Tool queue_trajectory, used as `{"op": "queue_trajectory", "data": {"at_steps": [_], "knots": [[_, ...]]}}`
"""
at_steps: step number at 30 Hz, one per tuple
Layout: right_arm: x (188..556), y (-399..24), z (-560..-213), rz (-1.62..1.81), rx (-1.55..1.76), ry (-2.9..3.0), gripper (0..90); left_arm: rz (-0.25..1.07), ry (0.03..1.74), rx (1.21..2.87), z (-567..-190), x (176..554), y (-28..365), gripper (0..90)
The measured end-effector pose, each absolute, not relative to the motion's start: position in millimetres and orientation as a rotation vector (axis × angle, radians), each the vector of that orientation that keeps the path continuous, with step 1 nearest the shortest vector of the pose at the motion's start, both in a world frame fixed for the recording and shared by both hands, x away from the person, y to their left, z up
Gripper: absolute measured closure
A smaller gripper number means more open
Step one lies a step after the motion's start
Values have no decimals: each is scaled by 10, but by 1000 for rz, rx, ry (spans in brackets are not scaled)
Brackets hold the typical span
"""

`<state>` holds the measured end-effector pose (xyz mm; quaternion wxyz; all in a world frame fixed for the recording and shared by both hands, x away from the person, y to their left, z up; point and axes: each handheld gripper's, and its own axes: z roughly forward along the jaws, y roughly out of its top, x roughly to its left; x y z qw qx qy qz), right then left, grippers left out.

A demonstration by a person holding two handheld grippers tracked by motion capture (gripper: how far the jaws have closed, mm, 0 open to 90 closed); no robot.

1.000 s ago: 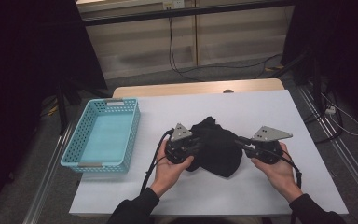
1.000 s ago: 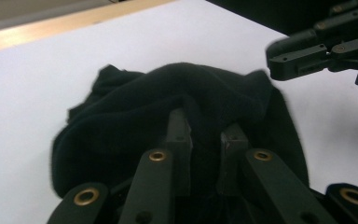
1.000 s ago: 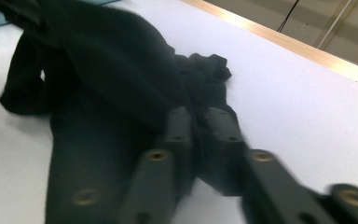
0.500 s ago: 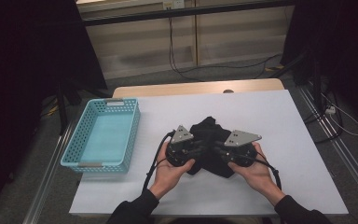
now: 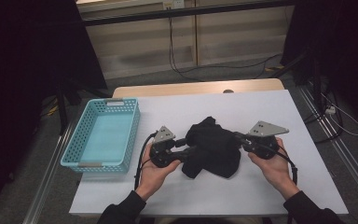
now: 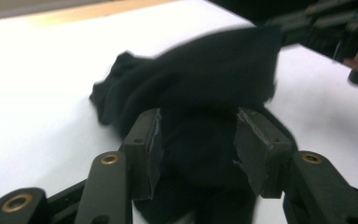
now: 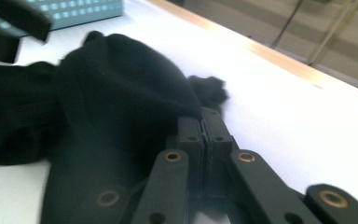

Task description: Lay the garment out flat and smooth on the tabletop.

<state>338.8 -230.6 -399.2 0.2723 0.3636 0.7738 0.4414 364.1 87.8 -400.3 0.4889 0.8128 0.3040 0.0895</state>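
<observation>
A crumpled black cloth [image 5: 214, 147] lies on the white table [image 5: 261, 107] between the two hands. My left gripper [image 5: 186, 154] points right into its left side. In the left gripper view its jaws have just been opening; the cloth [image 6: 205, 79] sits between the pads [image 6: 151, 140], which stand apart and do not press it, so the left gripper [image 6: 196, 126] is open. My right gripper [image 5: 240, 140] points left at the cloth's right side. In the right gripper view it [image 7: 201, 123] is shut on an edge of the cloth [image 7: 121, 93].
A light blue perforated basket [image 5: 133, 130] stands at the table's left, close to the left hand. The table's wooden far edge [image 5: 196, 87] runs behind. Cables lie on the floor beyond. Bare white table stretches in front of and to the right of the hands.
The right gripper came in to the cloth's middle, then drew back to the right with a cloth edge in its jaws. The left gripper shifted slightly left and its jaws have parted.
</observation>
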Motion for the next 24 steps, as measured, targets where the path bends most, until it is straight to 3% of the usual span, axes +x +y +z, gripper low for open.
{"op": "queue_trajectory", "data": {"at_steps": [13,24], "knots": [[3425,-2769,-4013,1115,1108,1974,883,225,747,2011,-4113,3631,900,498],[3485,-3046,-4230,1035,1217,1980,855,233,766,2013,-4141,3683,935,500]]}}
